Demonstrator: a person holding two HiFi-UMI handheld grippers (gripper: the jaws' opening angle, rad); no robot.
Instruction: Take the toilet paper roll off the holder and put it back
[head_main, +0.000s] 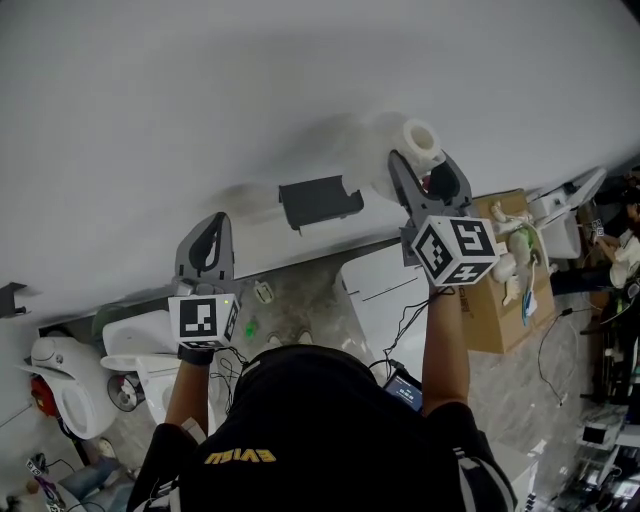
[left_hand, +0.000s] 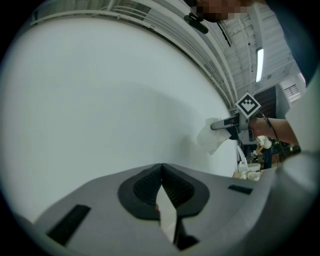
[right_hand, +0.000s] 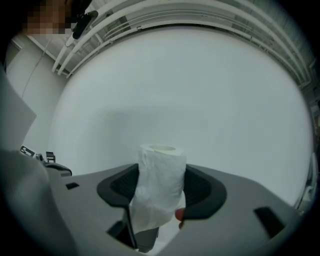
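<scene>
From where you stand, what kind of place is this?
Likely a workshop mocked up as a bathroom: a paper holder on a bare wall, toilets loose on the floor, and a cardboard box.

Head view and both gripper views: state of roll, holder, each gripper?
toilet paper roll: off the holder, upright, clamped between the right gripper's pads, loose sheet hanging down.
holder: on the wall, empty.
right gripper: shut on the toilet paper roll, close to the wall, right of the holder.
left gripper: shut, nothing between its pads, left of the holder.
</scene>
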